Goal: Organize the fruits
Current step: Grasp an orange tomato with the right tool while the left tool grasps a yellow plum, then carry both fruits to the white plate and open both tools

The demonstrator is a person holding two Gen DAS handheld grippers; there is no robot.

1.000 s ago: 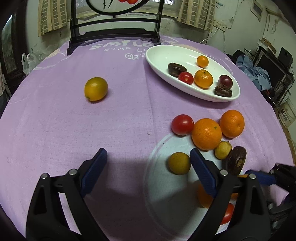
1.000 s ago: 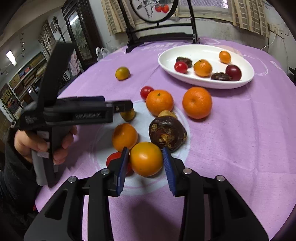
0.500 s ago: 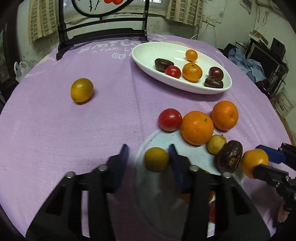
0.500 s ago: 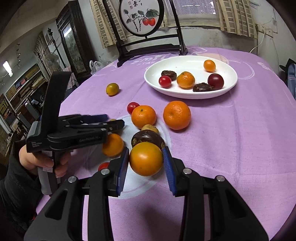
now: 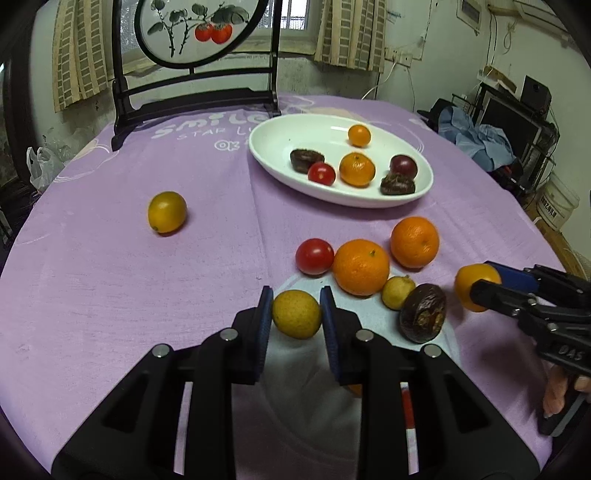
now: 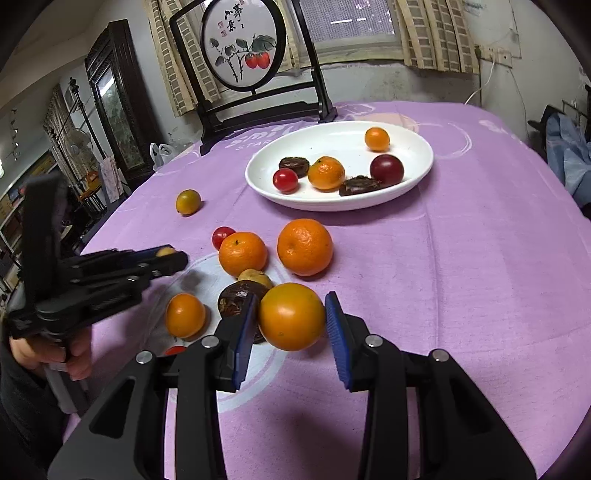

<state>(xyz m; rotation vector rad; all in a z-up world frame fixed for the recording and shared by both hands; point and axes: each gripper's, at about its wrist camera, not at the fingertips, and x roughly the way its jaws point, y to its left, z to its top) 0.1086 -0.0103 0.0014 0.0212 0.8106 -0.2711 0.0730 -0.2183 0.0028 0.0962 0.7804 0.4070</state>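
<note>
My left gripper [image 5: 296,314] is shut on a small yellow fruit [image 5: 295,313] and holds it above the purple tablecloth. My right gripper [image 6: 291,317] is shut on an orange fruit [image 6: 291,315], lifted off the cloth; it shows at the right of the left wrist view [image 5: 474,286]. A white oval plate [image 5: 273,155] at the back holds several fruits. Loose on the cloth lie two oranges [image 5: 361,266] [image 5: 414,242], a red tomato [image 5: 314,256], a small yellow fruit [image 5: 397,291], a dark wrinkled fruit [image 5: 423,312] and a yellow-orange fruit [image 5: 167,211] off to the left.
A dark wooden stand with a round painted panel [image 5: 192,29] rises at the table's far edge. In the right wrist view a small orange [image 6: 184,314] and a red fruit [image 6: 173,350] lie near the left gripper. Cabinets stand left, clutter right.
My left gripper closed on the small yellow fruit and lifted it. My right gripper rose with the orange fruit and drew back from the pile.
</note>
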